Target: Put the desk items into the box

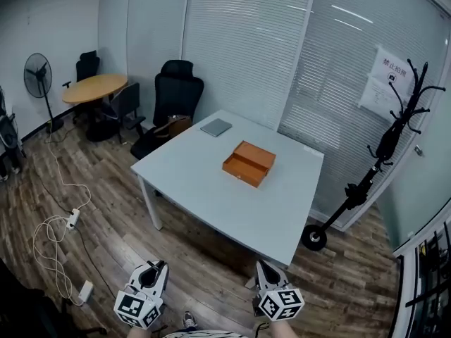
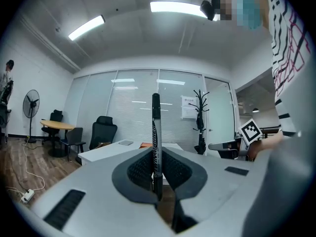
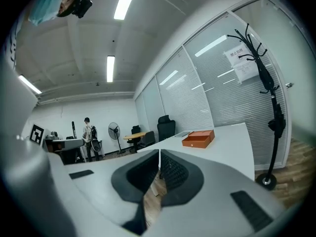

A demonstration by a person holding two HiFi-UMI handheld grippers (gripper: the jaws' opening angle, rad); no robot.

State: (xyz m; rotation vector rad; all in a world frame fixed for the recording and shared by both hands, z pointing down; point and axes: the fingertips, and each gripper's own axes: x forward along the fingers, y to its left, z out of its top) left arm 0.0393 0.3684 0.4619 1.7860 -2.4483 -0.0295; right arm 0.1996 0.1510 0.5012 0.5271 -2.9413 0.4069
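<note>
Left hand-held gripper [image 2: 157, 158] clamps a slim black marker [image 2: 156, 117] (upright).

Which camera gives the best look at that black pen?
The left gripper view: the black pen stands upright, clamped in the left gripper. In the head view it is too small to tell; the right gripper view misses it.

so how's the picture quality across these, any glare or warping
Head view: evenly lit and sharp, the orange box crisp, light streaks reflected on the blinds, straight lines bowed by the wide lens. Left gripper view: strong fisheye, ceiling light blown out, black marker sharp. Right gripper view: coat rack curves, edges vignetted.
</note>
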